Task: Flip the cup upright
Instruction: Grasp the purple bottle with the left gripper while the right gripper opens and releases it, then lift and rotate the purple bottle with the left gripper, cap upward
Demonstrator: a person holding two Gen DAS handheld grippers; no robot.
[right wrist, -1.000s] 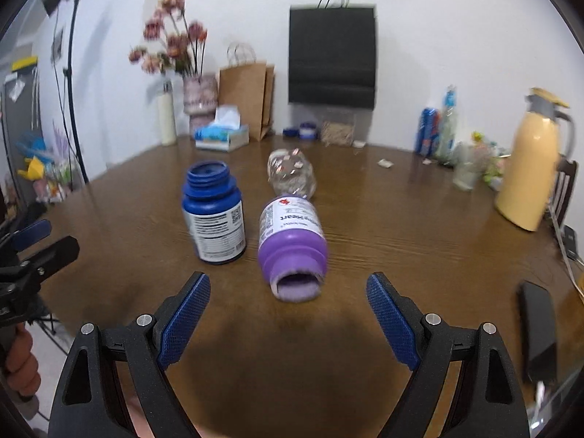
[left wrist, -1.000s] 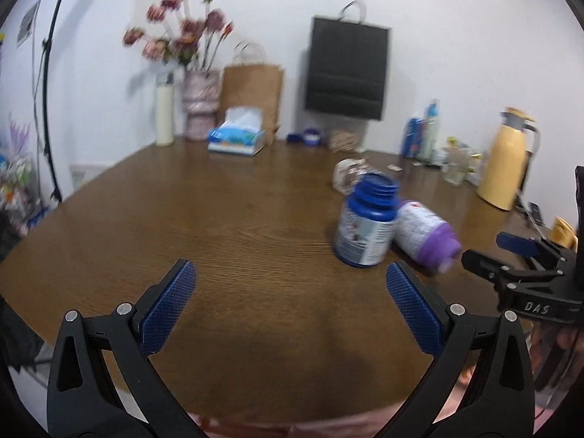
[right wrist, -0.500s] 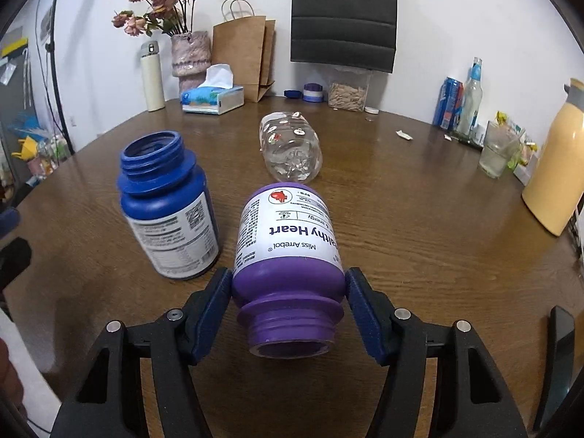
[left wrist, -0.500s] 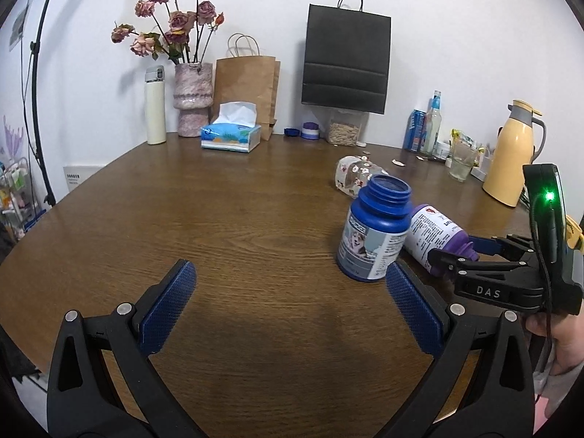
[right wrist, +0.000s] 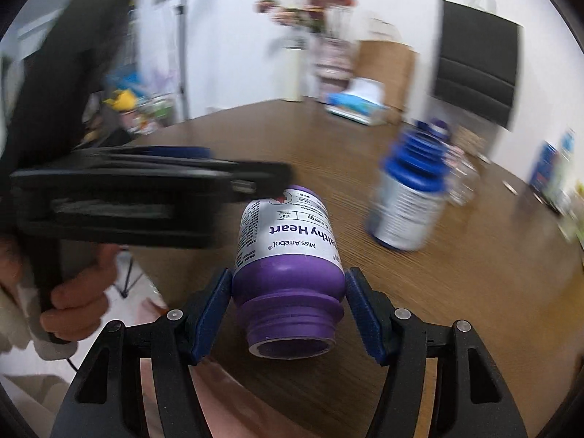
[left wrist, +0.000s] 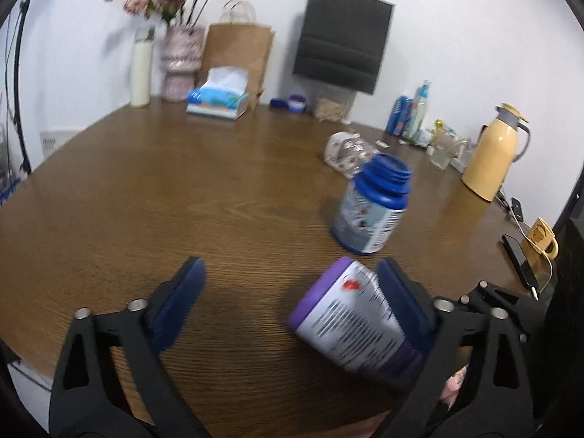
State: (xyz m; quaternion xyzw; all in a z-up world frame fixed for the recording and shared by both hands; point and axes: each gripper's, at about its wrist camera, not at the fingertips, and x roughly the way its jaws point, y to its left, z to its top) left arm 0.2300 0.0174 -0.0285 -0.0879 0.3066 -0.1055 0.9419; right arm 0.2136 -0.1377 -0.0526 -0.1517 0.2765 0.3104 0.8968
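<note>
blue bottle (right wrist: 410,197) and flowers (right wrist: 306,11) smeared by blur; labels unreadable

A blue bottle (left wrist: 372,210) stands upright and uncapped on the brown tabletop (left wrist: 164,200), with a clear bottle (left wrist: 346,151) lying on its side just behind it. Along the far edge sit a tissue box (left wrist: 218,100), a vase of flowers (left wrist: 180,62), a brown paper bag (left wrist: 237,54), and a yellow jug (left wrist: 492,162) toward the right. A black bag (left wrist: 343,42) hangs on the wall.
</note>
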